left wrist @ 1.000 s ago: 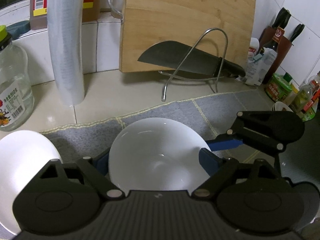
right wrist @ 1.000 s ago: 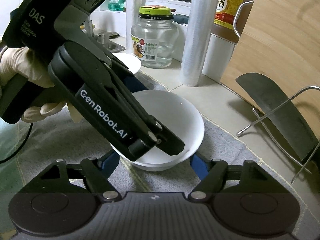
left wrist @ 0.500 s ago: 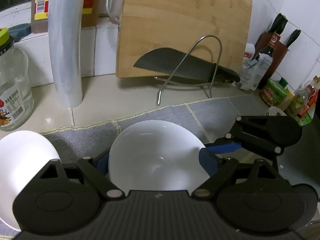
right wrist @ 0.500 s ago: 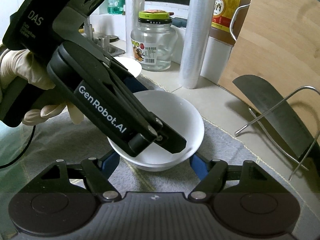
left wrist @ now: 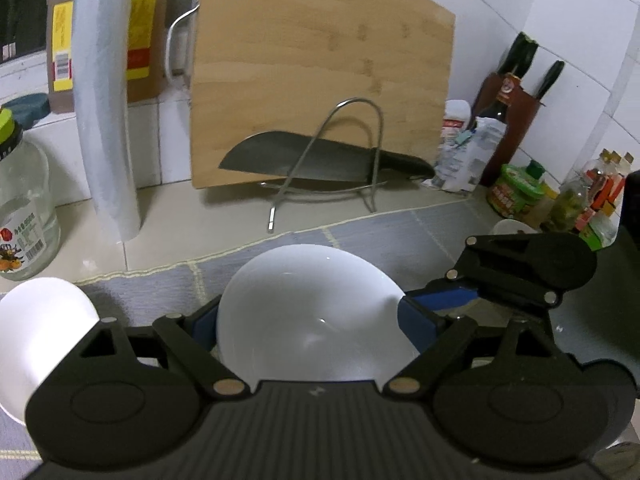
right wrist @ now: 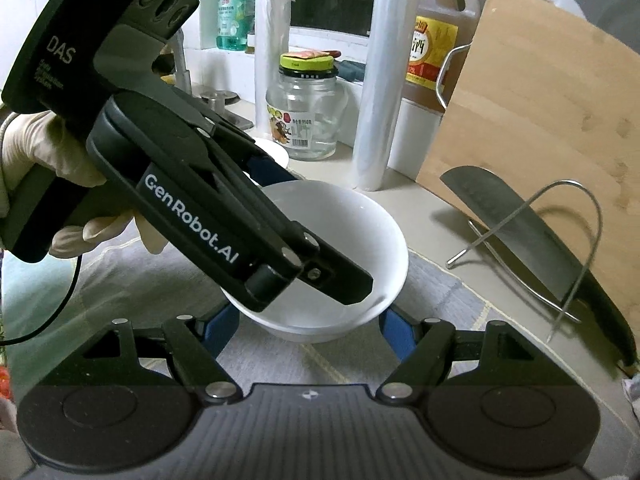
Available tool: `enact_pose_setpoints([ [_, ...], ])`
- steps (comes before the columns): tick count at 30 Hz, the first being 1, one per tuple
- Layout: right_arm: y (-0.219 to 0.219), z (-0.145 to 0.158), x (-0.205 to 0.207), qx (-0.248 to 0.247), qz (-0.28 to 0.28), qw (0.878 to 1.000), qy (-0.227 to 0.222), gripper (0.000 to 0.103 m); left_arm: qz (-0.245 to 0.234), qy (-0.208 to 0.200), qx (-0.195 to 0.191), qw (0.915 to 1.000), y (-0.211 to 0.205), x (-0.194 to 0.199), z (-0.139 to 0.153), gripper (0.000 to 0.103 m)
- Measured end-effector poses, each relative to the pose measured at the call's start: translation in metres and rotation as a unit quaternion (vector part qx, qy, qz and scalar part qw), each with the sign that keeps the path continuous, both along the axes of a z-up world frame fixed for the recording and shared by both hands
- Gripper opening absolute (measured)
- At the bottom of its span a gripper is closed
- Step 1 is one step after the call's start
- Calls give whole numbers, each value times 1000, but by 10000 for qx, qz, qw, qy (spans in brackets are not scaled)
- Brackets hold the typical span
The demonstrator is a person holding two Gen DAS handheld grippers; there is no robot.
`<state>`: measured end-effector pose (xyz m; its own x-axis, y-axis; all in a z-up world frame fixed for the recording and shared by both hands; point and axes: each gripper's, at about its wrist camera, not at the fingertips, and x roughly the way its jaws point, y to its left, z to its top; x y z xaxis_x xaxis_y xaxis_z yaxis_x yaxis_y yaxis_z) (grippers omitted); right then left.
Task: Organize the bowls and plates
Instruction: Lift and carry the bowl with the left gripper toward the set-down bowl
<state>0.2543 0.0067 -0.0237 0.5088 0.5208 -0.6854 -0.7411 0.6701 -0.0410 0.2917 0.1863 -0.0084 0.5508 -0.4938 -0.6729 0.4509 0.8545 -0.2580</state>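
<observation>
1. Between both claws, over the grey woven mat (left wrist: 372, 232) on the pale tiled bench (left wrist: 208, 224), sits the deep white ceramic bowl (left wrist: 308, 316).
2. Left claw (left wrist: 310, 322): blue pads clamped on the bowl's two sides.
3. Right claw (right wrist: 308, 328): blue pads at the bowl's lower wall; looks clamped on it too, but contact is partly hidden by the left claw's body.
4. Gloved hand (right wrist: 28, 160) grips the left claw's handle.
5. Second white bowl (left wrist: 40, 332) lies just left, apart.
6. Behind: bamboo cutting board (left wrist: 320, 76) leaning on the wall, dark cleaver (left wrist: 320, 160) on a wire rack (left wrist: 360, 152), glass jar w/ green lid (right wrist: 306, 108).
</observation>
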Motion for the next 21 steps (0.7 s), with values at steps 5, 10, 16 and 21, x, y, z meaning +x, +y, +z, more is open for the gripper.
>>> enact_pose_setpoints([
  [5,-10,6,-14,12,-10,10000,-54,81,-13,-73,-20,10000,-10,-17,9,89],
  [10,-21,11,-26,13,-14,9999,-101,81,-41,-156,-39,9999,-22,-32,17,89],
  [16,-35,13,-41,33,-28,9999,-121,81,-66,-177,-53,9998,-36,-47,21,89],
  [21,-43,14,-49,32,-31,9999,-95,81,-94,-159,-50,9998,-48,-58,21,89],
])
